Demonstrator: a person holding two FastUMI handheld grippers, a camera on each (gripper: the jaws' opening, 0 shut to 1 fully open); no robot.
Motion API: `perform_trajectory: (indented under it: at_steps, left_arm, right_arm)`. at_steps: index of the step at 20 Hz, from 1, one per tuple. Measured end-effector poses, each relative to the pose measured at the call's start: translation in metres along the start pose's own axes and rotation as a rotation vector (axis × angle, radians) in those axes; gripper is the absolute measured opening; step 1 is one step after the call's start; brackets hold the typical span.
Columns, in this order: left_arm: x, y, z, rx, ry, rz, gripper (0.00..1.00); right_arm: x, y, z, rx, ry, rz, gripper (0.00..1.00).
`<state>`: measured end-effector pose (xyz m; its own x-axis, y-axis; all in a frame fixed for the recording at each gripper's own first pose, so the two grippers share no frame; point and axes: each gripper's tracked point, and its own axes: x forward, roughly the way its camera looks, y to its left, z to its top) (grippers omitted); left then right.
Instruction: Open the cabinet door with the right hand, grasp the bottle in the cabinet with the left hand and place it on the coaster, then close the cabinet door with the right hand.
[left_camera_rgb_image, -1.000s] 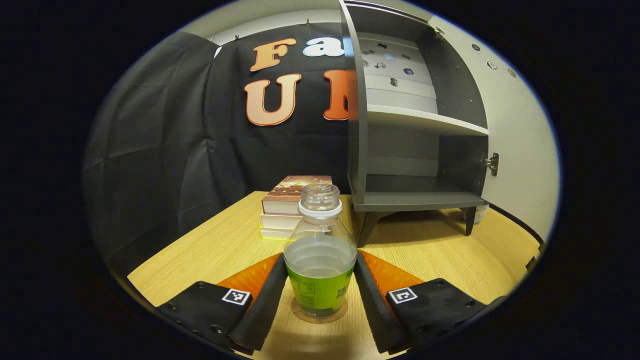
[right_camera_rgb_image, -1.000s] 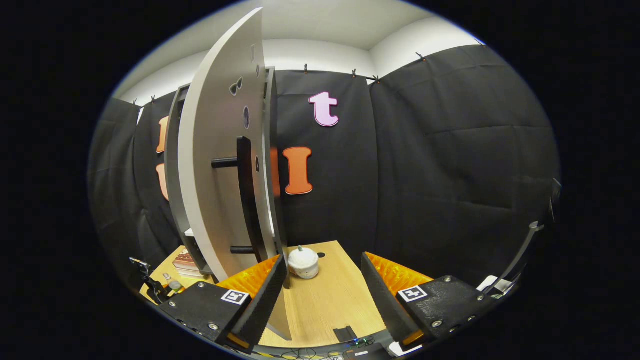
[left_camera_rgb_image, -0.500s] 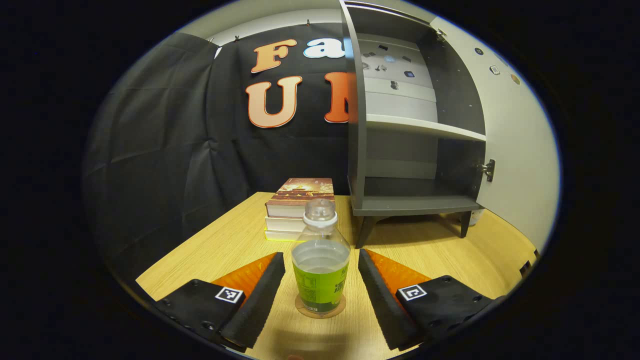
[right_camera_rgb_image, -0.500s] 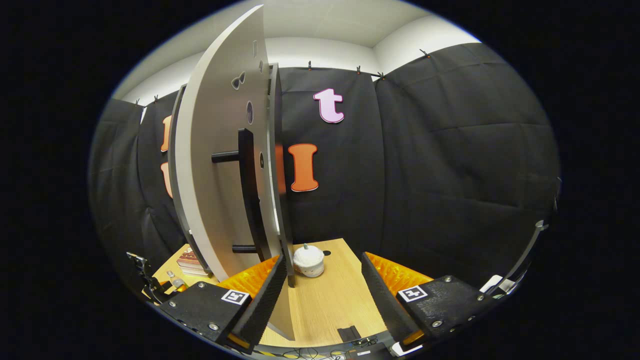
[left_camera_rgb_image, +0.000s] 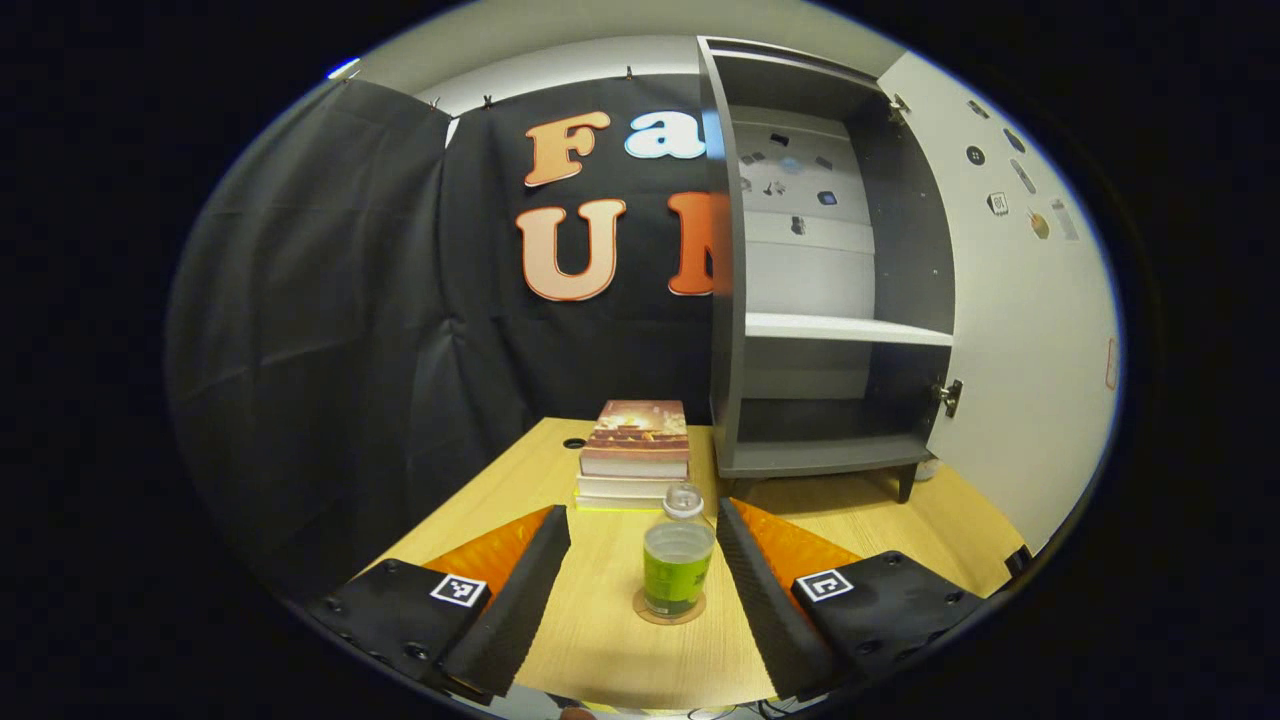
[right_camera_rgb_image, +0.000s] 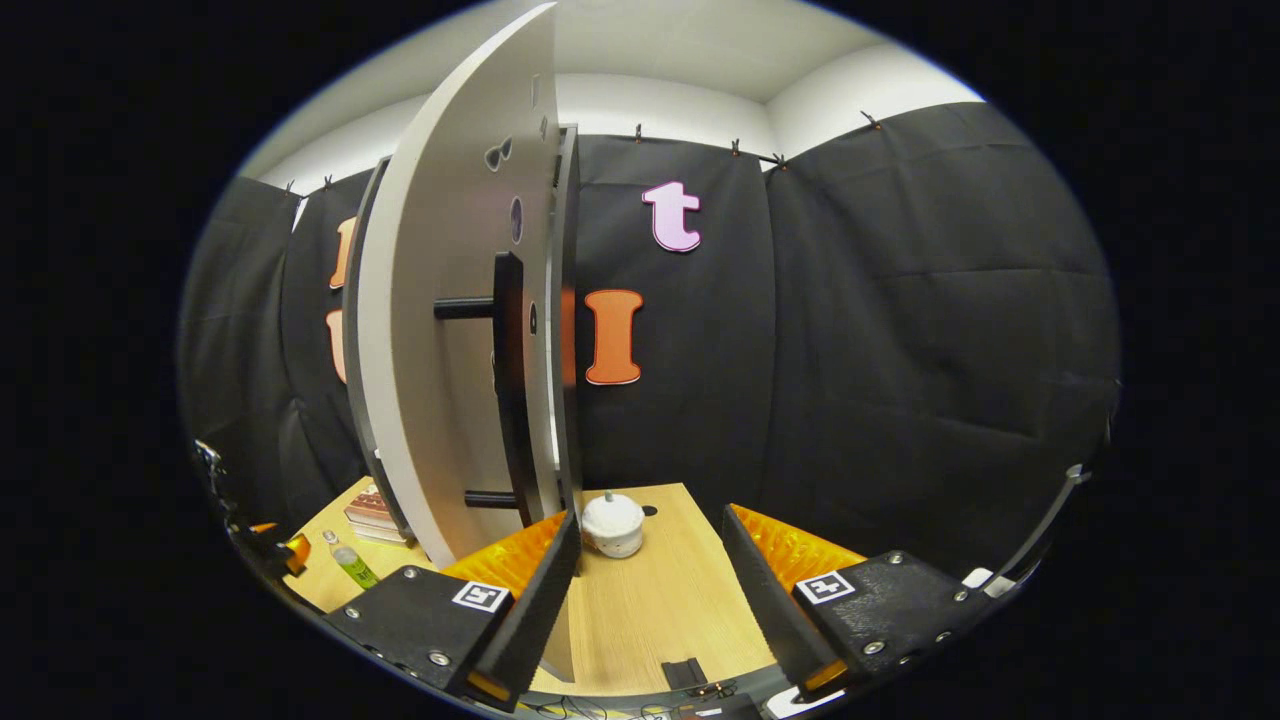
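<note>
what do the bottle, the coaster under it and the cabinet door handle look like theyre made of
Bottle: likely clear plastic, since the liquid shows through above a glossy green label wrap.
Coaster: a thin brown disc with a matte face, perhaps cork or wood; too small to tell.
Cabinet door handle: a matte black bar on two black posts, probably painted metal or plastic, set on a smooth pale door.

bottle (left_camera_rgb_image: 678, 560): clear, green label | coaster (left_camera_rgb_image: 668, 609): brown | cabinet (left_camera_rgb_image: 820, 300): dark grey, pale shelf | cabinet door (right_camera_rgb_image: 450, 330): light grey, black handle (right_camera_rgb_image: 508, 380) | table (left_camera_rgb_image: 600, 640): light wood grain | left gripper (left_camera_rgb_image: 640, 585): black pads, orange ribbed backs, black-and-white square markers | jar (right_camera_rgb_image: 612, 524): white
</note>
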<state>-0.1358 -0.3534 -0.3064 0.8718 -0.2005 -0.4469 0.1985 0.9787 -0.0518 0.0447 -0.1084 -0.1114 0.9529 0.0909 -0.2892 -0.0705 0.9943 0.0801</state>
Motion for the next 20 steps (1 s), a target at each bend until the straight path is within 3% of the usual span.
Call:
perform_trajectory:
  at_steps: [1, 2, 3, 14, 20]
  left_arm:
    - [-0.007, 0.005, 0.015, -0.002, -0.005, 0.002, 0.97]
    - [-0.014, 0.011, 0.031, -0.005, -0.014, 0.006, 0.96]
    - [-0.021, 0.017, 0.048, -0.008, -0.027, 0.010, 0.96]
    - [-0.061, 0.076, 0.210, 0.016, -0.184, 0.024, 0.96]
    - [-0.058, 0.116, 0.258, 0.051, -0.263, 0.016, 0.97]
  right_arm:
    - [0.000, 0.001, -0.002, 0.005, 0.001, 0.002, 0.98]
    - [0.000, 0.001, -0.001, 0.011, 0.003, 0.006, 0.98]
    - [0.001, 0.002, -0.001, 0.015, 0.006, 0.010, 0.89]
    - [-0.008, 0.035, 0.000, 0.001, 0.018, 0.023, 0.89]
    - [-0.014, 0.060, -0.002, 0.033, 0.015, -0.021, 0.89]
